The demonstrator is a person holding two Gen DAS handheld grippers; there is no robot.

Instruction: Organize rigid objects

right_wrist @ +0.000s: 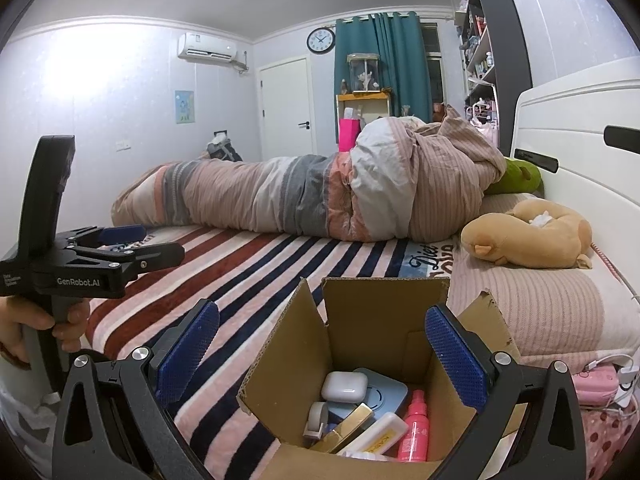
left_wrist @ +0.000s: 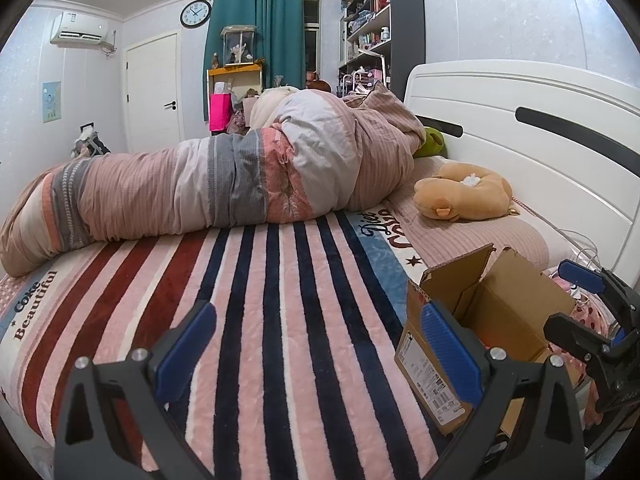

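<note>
The cardboard box (right_wrist: 372, 360) sits open on the striped blanket (right_wrist: 248, 280) of the bed, flaps up, near the pillow end. Inside it lie a white earbud case (right_wrist: 344, 386) on a blue flat item (right_wrist: 384, 394), a pink spray bottle (right_wrist: 414, 426), a gold bar-shaped thing (right_wrist: 352, 428), a cream tube (right_wrist: 380, 438) and a roll of tape (right_wrist: 317, 418), all packed close together. My right gripper (right_wrist: 322, 354) hangs just above the box with its fingers spread wide and nothing between them. My left gripper (left_wrist: 316, 354) is over bare blanket just beside the box, fingers likewise spread and empty. A rolled quilt (left_wrist: 224, 184) lies across the far side of the bed, and a tan plush toy (right_wrist: 532, 236) rests on the pillow.
</note>
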